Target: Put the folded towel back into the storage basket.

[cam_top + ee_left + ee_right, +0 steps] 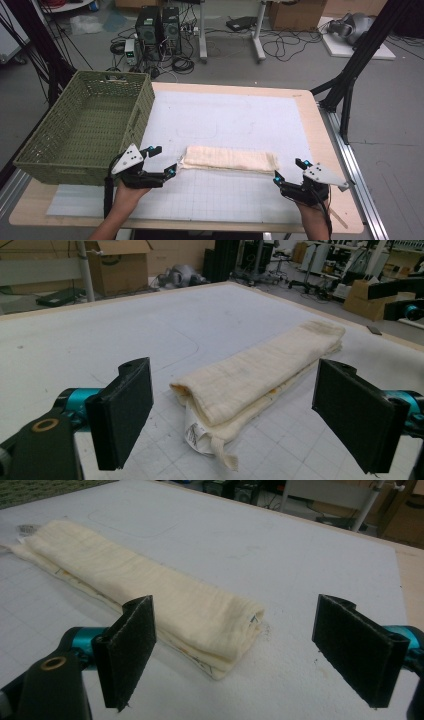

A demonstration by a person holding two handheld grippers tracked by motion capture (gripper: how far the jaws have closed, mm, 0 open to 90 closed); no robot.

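Observation:
A cream cloth (229,160), folded into a long narrow strip, lies across the white gridded mat (225,120) near the table's front. My left gripper (165,160) stands open just off the cloth's left end (220,405), its jaws wide on either side with nothing between them. At the opposite end, my right gripper (290,170) is open too, close to the cloth's right end (225,630) and apart from it. A small white label pokes out under the cloth's left end in the left gripper view.
A green woven basket (125,125) stands empty on the table's left side, close beside my left gripper. The mat's far half is bare. The wooden table edge (330,145) runs along the right. Computers, cables and boxes sit on the floor beyond.

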